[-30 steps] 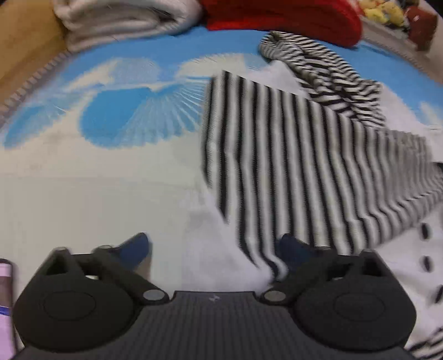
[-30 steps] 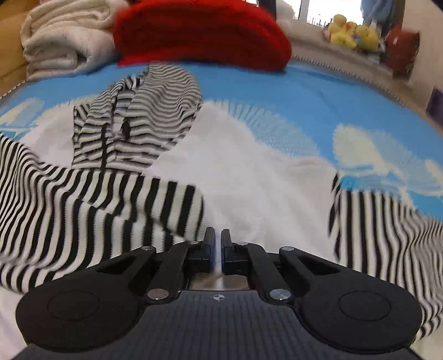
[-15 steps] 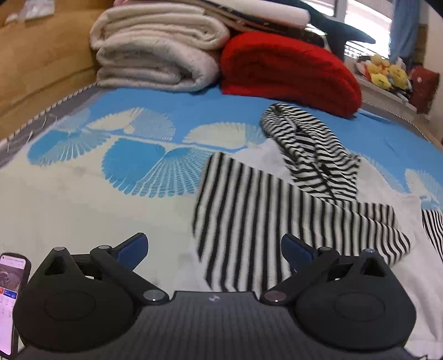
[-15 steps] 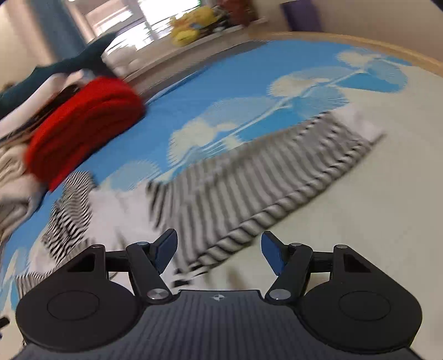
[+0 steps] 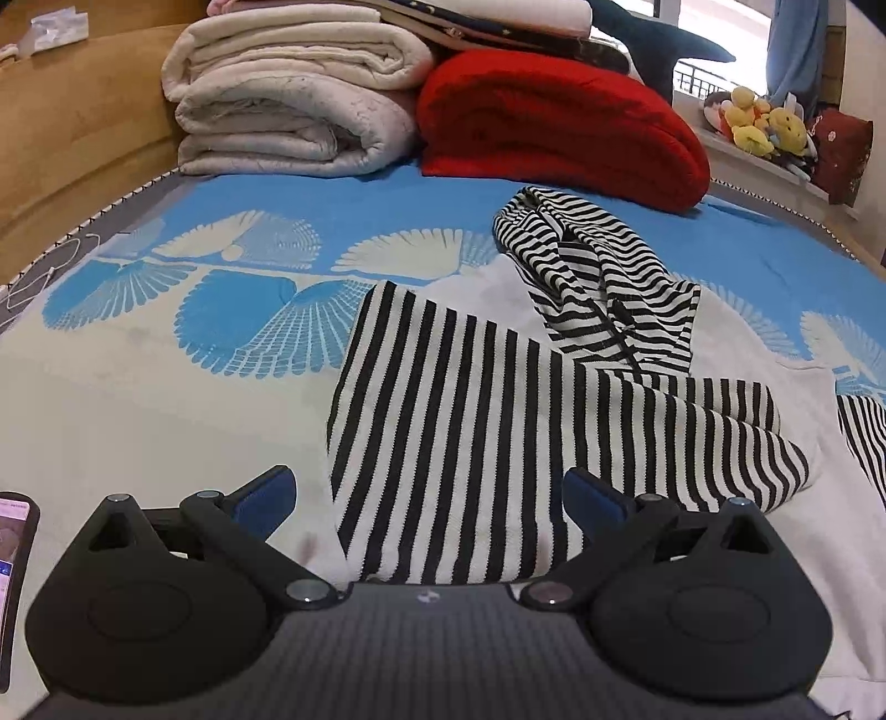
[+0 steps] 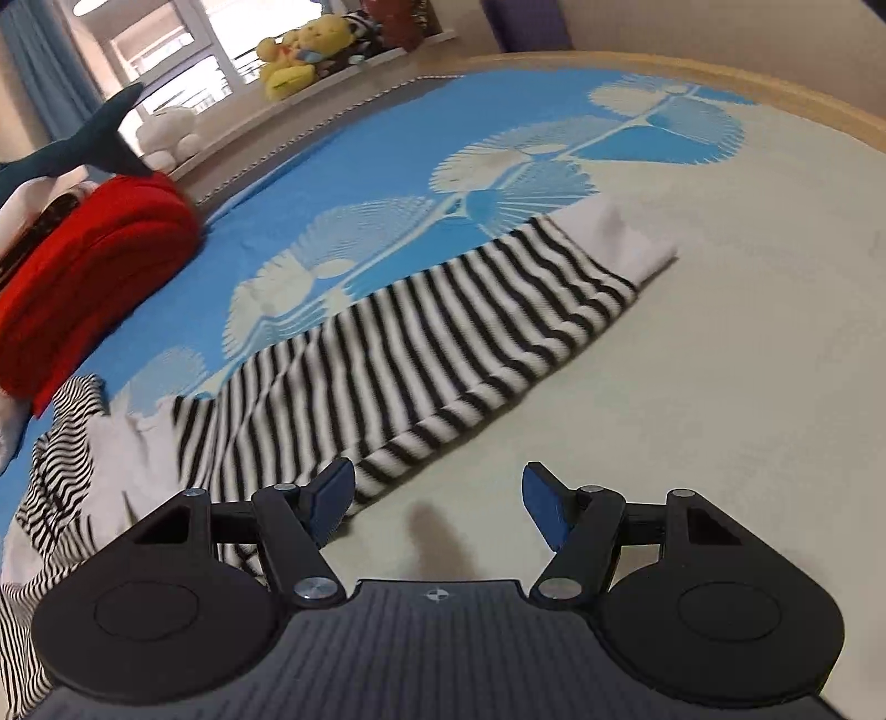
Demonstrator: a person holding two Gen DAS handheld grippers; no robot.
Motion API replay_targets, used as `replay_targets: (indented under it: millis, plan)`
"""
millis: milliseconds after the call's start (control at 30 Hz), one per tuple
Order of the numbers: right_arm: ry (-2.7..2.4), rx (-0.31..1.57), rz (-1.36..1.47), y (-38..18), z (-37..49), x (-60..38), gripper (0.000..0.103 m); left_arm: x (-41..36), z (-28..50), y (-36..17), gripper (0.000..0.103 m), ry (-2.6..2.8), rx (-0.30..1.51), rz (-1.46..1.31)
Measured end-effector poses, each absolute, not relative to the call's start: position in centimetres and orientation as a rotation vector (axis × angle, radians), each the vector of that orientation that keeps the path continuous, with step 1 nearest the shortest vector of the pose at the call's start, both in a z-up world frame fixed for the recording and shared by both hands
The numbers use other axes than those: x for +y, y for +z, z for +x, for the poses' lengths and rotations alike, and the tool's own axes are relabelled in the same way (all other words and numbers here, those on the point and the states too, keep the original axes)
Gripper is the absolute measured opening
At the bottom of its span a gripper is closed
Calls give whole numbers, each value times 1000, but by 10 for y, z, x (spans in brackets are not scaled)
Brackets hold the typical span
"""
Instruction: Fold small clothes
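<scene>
A small white hooded garment with black-and-white striped sleeves lies on the bed. In the left wrist view one striped sleeve (image 5: 470, 421) is folded across its white body, and the striped hood (image 5: 598, 277) lies beyond. My left gripper (image 5: 429, 498) hovers open over the near end of that sleeve, holding nothing. In the right wrist view the other striped sleeve (image 6: 421, 354) stretches out flat to the upper right, ending in a white cuff (image 6: 631, 243). My right gripper (image 6: 437, 504) is open just beside that sleeve's lower edge, over bare bedspread, with nothing between its fingers.
The bedspread (image 5: 166, 387) is cream with blue fan patterns. Folded cream blankets (image 5: 293, 105) and a red blanket (image 5: 559, 127) are stacked at the bed's far end. A phone (image 5: 14, 581) lies at the left edge. Plush toys (image 6: 302, 50) sit on the windowsill; a wooden bed rim (image 6: 775, 83) curves behind.
My right gripper let go of the striped sleeve, opened, and swung right to the other, outstretched sleeve. My left gripper rose and drew back; the folded sleeve now lies flat.
</scene>
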State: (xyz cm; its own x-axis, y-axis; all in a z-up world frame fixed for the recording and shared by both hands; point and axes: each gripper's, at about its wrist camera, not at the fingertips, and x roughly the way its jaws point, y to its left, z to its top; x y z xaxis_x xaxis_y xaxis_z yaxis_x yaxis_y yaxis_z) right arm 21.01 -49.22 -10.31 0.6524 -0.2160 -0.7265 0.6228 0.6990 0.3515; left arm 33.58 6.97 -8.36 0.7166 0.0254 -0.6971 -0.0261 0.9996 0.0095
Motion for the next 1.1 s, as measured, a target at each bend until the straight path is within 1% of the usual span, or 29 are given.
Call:
replay_targets:
  millis: [167,300,367,467,533,567,600,633,667,733,900,1000,1100]
  plan:
    - [-641,685,754,-123,219,-534,69,68,336,-87,102,31,778,27]
    - [-704,578,845,-136,226,-566,69,70,339,-89,102,45,780,49]
    - [-707,528,876,-141,230,-577,72,71,342,-92,102,56,784,57]
    - [-689,471,877,-146,239,-584,82,72,346,-96,102,67,793,80]
    - [-690,448,853,-149,246,-585,82,73,349,-99,102,77,798,97]
    - [-686,443,843,-150,250,-585,78,74,350,-100,102,82,802,105]
    - [-681,443,830,-151,255,-584,58,74,351,-102,102,85,805,111]
    - [-666,459,836,-150,260,-587,15,75,352,-103,102,89,809,116]
    - [-640,483,861,-151,264,-589,3,77,352,-104,102,92,812,119]
    - [-648,465,842,-147,267,-587,4,79,353,-106,102,97,818,124]
    - [-680,471,675,-122,285,-564,4,94,355,-104,102,119,825,115]
    - [-590,393,484,-78,301,-518,4,114,358,-93,102,165,803,71]
    - [-381,281,245,-24,316,-432,3,134,359,-82,102,212,773,32]
